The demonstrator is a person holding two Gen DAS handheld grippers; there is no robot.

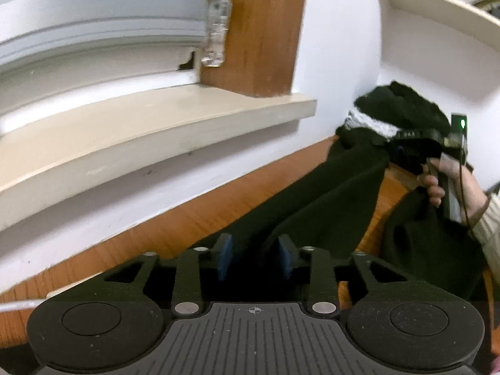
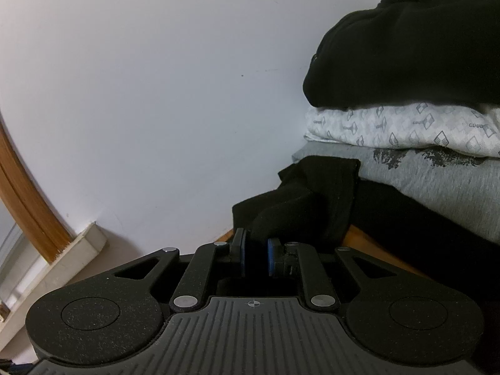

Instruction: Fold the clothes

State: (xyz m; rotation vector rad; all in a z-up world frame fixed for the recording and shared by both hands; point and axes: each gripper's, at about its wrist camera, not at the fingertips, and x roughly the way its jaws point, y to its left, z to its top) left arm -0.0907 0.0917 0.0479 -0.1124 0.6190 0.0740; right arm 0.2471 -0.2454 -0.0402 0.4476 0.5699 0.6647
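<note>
Black garment (image 1: 328, 200) pinched by right gripper (image 2: 256, 254) (left gripper (image 1: 254, 257) parted, fabric between).

two claws show: the left claw (image 1: 254, 257) and the right claw (image 2: 256, 254). one black garment (image 1: 312, 206) lies stretched across one wooden desk (image 1: 175, 231). one stack holds three folded pieces: one black (image 2: 415, 53), one white patterned (image 2: 406, 128), one grey (image 2: 437, 181). one hand (image 1: 450, 184) shows.

A home: windowsill (image 1: 150, 131), folded clothes stack (image 2: 406, 118), wooden table (image 1: 156, 237).
</note>
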